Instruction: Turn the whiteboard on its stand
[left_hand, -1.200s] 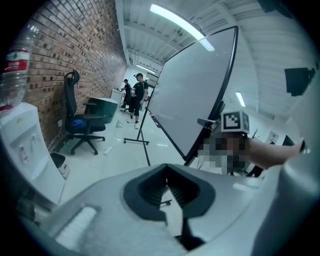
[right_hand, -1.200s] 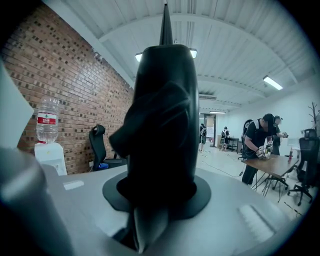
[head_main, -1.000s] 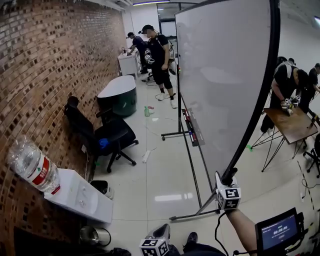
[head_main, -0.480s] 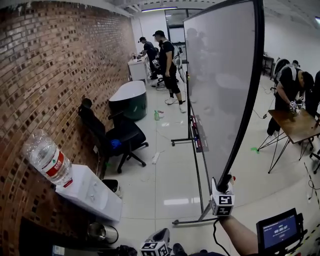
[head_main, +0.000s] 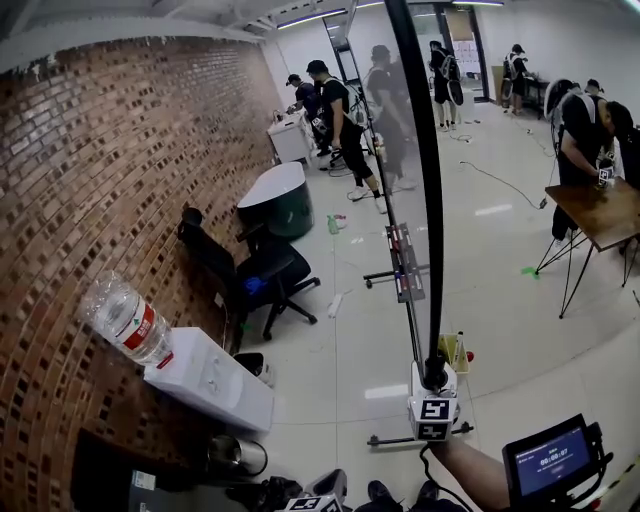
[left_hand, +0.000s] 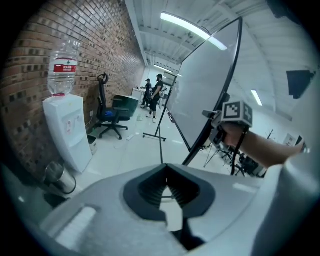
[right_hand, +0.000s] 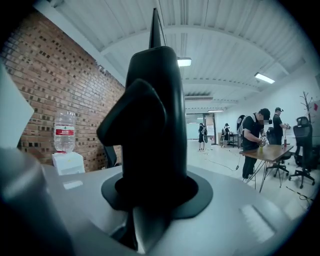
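Observation:
The whiteboard (head_main: 420, 200) stands almost edge-on in the head view, its black frame running from the ceiling down to my right gripper (head_main: 434, 378). That gripper holds the frame's lower edge between its jaws, which are opening. In the right gripper view the black frame (right_hand: 150, 115) fills the gap at the right gripper (right_hand: 150, 200). The left gripper view shows the whiteboard (left_hand: 200, 95) tilted, with the right gripper (left_hand: 216, 120) on its edge. My left gripper (head_main: 318, 492) hangs low at the bottom edge, away from the board. The left gripper (left_hand: 166, 172) is shut on nothing.
A water dispenser (head_main: 210, 380) with its bottle (head_main: 128, 320) stands by the brick wall, a metal bin (head_main: 238, 455) beside it. A black office chair (head_main: 250, 275) is behind. The stand's foot (head_main: 400, 438) lies on the floor. A wooden table (head_main: 605, 210) with people is at right.
The whiteboard has swung from showing its broad face to nearly edge-on. My right gripper stayed on its lower edge and moved slightly left and down with it.

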